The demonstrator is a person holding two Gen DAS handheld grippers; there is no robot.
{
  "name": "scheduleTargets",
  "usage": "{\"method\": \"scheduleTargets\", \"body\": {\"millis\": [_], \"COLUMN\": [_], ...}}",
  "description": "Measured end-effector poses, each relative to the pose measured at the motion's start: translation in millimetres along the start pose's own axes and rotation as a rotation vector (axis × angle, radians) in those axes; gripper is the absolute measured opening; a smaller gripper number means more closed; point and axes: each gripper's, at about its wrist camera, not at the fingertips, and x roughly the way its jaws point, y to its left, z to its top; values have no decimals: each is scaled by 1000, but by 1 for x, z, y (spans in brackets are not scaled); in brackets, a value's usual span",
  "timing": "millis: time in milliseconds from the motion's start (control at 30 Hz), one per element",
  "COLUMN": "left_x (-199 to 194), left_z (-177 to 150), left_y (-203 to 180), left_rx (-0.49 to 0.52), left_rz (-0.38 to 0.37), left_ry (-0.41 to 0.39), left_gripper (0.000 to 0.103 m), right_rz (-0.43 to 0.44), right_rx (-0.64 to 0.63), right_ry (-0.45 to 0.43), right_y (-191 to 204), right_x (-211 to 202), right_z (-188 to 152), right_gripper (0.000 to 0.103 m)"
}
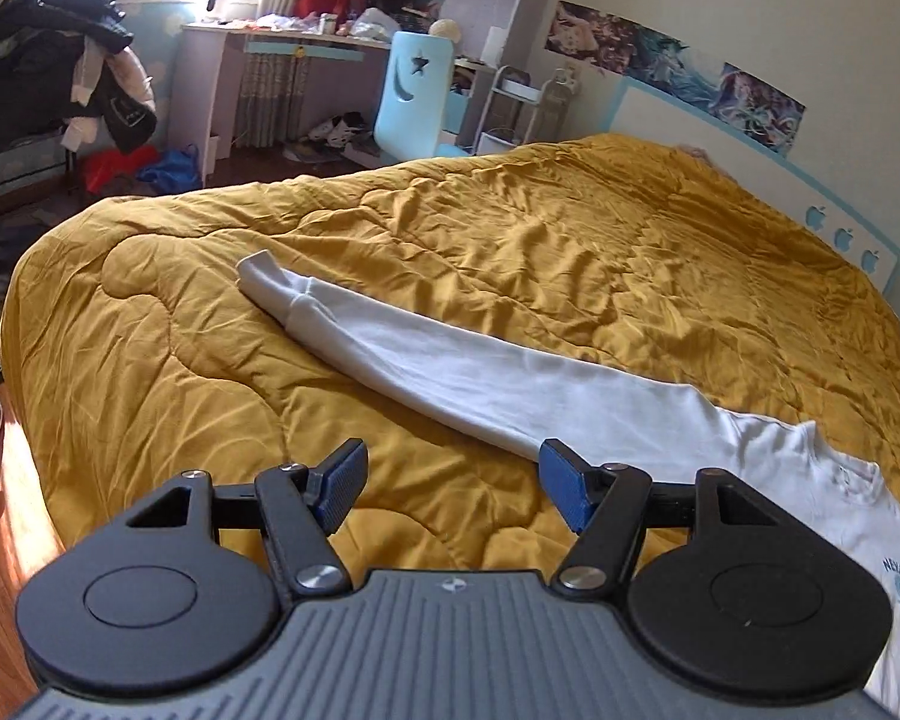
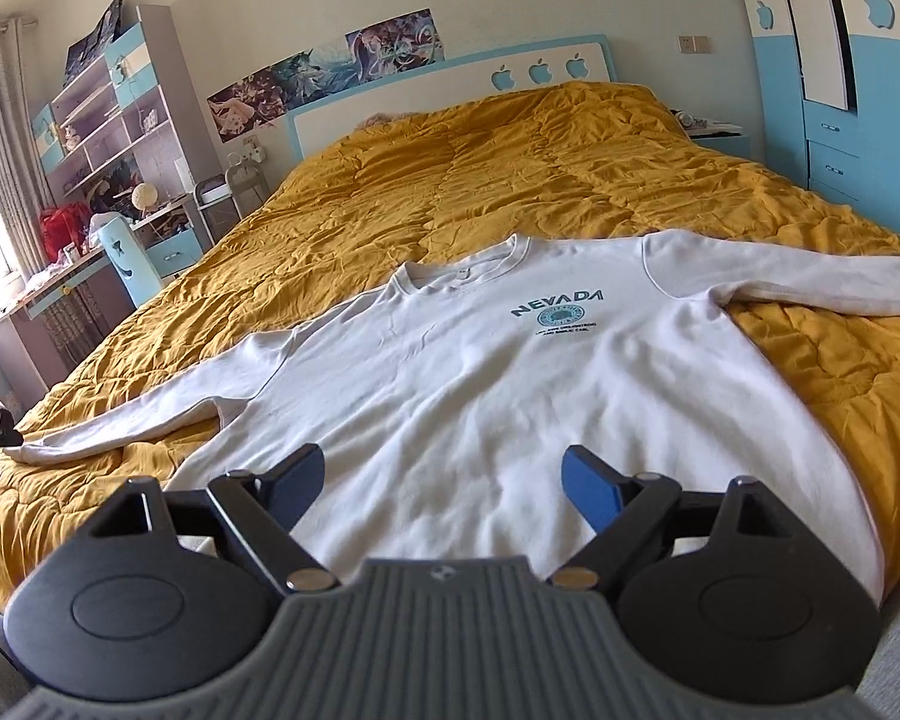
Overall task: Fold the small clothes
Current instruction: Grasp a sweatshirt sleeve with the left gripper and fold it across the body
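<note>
On the yellow quilt (image 1: 510,240) of the bed, as the left wrist view has it, a white sweatshirt (image 1: 810,480) lies flat with one long sleeve (image 1: 420,360) stretched out towards the bed's far corner, its cuff (image 1: 270,279) slightly bunched. The left hand-held gripper (image 1: 453,489) hangs just above the quilt beside that sleeve, its blue pads spread wide with only quilt showing between them, so it is released and holds nothing; its place by the sleeve suggests it is lining up to take the sleeve for a first fold. Most of the sweatshirt's body is cut off at the right edge, and only part of the chest print shows. From the right wrist view, the whole sweatshirt (image 2: 480,372) shows, front up, both sleeves spread sideways and the collar (image 2: 462,267) pointing towards the headboard (image 2: 450,84), a layout that leaves each side free for folding inward. The right hand-held gripper (image 2: 441,489) sits over the lower hem, jaws wide apart and not pinching cloth, so it too is released. The hem itself is hidden under the gripper body, and the far sleeve runs off the right edge. A dark object at the left edge is probably the other gripper, though too little shows to tell.
</note>
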Motion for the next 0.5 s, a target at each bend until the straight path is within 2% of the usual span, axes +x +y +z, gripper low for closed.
{"method": "scheduleTargets", "body": {"millis": [133, 233, 267, 433, 500], "left_x": [47, 82, 89, 117, 126], "left_z": [38, 58, 61, 72, 70], "left_y": [44, 68, 76, 110, 118], "left_rx": [-145, -207, -243, -385, -431], "left_rz": [26, 116, 124, 68, 83], "left_ry": [29, 51, 49, 19, 10], "left_gripper": [76, 74, 70, 65, 29], "right_rz": [3, -21, -29, -75, -94], "right_rx": [6, 31, 41, 51, 55], "right_ry": [91, 119, 127, 177, 181], "right_y": [-4, -7, -8, -11, -13], "right_x": [37, 56, 60, 77, 80], "right_z": [13, 16, 17, 17, 16], "right_gripper": [82, 82, 82, 82, 82]}}
